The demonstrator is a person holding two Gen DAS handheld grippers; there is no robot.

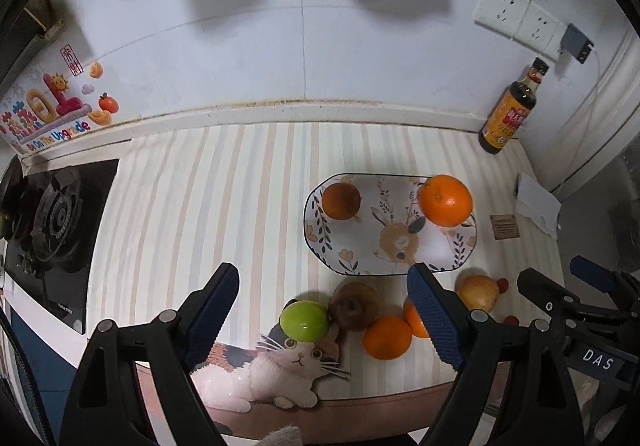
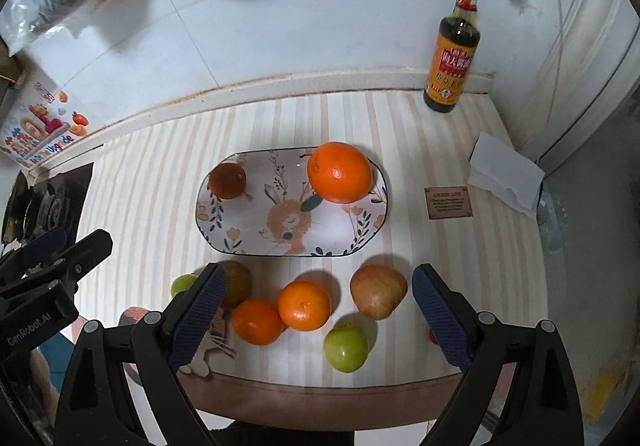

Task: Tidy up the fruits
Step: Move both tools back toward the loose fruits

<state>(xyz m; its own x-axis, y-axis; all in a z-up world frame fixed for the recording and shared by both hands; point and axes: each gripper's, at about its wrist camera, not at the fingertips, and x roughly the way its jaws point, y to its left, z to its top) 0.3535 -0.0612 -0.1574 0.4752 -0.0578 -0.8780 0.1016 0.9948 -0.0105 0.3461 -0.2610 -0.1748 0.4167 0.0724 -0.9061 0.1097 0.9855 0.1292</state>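
Left gripper (image 1: 324, 310) and right gripper (image 2: 318, 306) are both hanging above the near counter with jaws spread wide, holding nothing. Beneath them, loose fruit is lying in a cluster: green fruit (image 2: 346, 348), two small oranges (image 2: 304, 305), an apple (image 2: 378, 290). Farther off, the plate (image 2: 248, 230) is carrying a large orange (image 2: 339, 171). Judgement: descend squarely over one fruit, avoiding its touching neighbours
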